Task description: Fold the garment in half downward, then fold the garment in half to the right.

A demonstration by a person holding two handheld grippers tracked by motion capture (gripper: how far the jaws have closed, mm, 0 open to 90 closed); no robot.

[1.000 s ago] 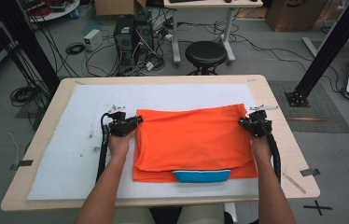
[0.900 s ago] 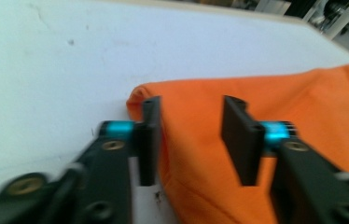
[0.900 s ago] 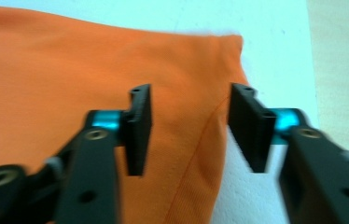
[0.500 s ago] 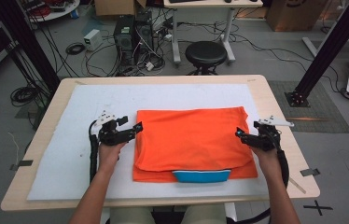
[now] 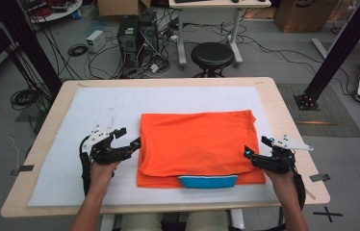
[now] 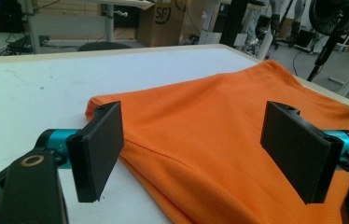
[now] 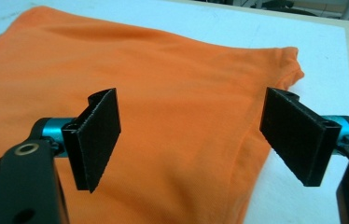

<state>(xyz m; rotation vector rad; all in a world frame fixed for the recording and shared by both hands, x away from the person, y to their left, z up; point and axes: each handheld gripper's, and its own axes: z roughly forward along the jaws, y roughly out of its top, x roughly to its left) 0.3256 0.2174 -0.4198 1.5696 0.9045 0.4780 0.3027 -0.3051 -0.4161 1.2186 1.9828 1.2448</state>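
left hand-held gripper (image 5: pixel 128 143): spread, at orange shirt's (image 5: pixel 197 142) 9 o'clock edge; right hand-held gripper (image 5: pixel 256 155): spread, 3 o'clock edge

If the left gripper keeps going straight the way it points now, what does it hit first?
Most likely the folded orange shirt: the left gripper stands open, aimed at its near side edge, just short of it.

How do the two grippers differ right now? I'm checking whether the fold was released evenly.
The left gripper sits at the orange shirt's left edge; the right gripper sits at its right edge, nearer the person. The left one's grey plate points toward the table's far side; the right one's points outward to the right. Both have open jaws, just opened, with no cloth pinched between them.
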